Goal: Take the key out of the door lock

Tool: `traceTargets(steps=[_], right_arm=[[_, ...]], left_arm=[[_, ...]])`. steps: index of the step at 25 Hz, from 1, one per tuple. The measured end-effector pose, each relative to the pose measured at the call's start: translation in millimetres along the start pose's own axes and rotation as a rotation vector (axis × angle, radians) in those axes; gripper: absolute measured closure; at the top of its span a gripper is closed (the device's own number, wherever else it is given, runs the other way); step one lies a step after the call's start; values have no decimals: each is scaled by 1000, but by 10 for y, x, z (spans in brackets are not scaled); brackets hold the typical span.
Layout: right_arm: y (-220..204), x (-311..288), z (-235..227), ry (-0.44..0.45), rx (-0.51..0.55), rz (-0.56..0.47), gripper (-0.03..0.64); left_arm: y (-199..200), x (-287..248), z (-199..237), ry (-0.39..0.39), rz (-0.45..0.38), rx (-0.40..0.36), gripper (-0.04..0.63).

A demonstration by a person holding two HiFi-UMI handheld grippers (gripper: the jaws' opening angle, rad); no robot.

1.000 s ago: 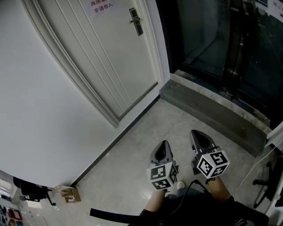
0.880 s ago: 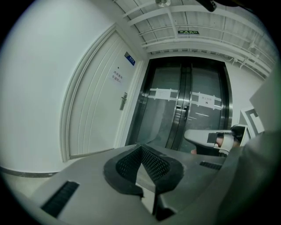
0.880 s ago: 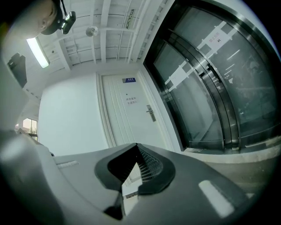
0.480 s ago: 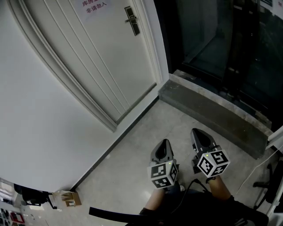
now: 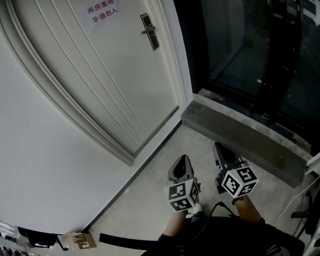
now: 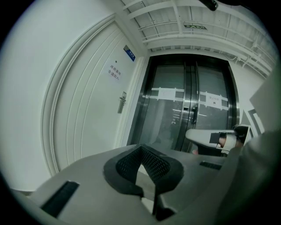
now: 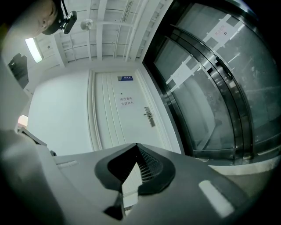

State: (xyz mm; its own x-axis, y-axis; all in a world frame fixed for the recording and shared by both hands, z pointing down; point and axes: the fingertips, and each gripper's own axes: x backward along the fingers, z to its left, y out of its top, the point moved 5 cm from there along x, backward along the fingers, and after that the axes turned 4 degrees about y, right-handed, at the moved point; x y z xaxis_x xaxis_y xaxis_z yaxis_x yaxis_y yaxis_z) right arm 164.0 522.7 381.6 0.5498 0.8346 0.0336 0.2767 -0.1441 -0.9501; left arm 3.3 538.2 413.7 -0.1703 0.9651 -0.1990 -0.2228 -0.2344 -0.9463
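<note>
Left gripper (image 5: pixel 183 163) and right gripper (image 5: pixel 220 149) are nearing the panelled white door (image 5: pixel 117 80), ribbed jaws pressed together, empty. Oblong metal lock (image 5: pixel 150 31) is sitting well apart.

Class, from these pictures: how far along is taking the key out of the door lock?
Done: nothing. In hand: grey left gripper and right gripper, shut, empty, short of the white panelled door. Left: reach its dark lock plate, grip the key, unseen here, withdraw it.

a corridor in an office or commercial building — a white panelled door (image 5: pixel 115 75) bears a printed notice (image 5: pixel 102 12) and a small blue room plate (image 6: pixel 129 53), beside tall dark glass double doors (image 6: pixel 193 105) with taped papers, over a polished pale floor (image 5: pixel 150 200).
</note>
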Motion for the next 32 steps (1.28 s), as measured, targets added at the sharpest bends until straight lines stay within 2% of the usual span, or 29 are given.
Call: traceTargets(steps=[7, 14, 22, 32], right_arm=[[-112, -547, -76, -34, -1, 18, 615], [-164, -895, -334, -55, -15, 44, 615], [-60, -1668, -838, -5, -21, 45, 615], [360, -2639, -1750, 77, -3, 64, 615]], left_arm=[[47, -527, 279, -38, 47, 17, 595], [25, -977, 344, -49, 79, 35, 595], [155, -1819, 401, -16, 74, 27, 595], [542, -3139, 143, 15, 51, 20, 595]])
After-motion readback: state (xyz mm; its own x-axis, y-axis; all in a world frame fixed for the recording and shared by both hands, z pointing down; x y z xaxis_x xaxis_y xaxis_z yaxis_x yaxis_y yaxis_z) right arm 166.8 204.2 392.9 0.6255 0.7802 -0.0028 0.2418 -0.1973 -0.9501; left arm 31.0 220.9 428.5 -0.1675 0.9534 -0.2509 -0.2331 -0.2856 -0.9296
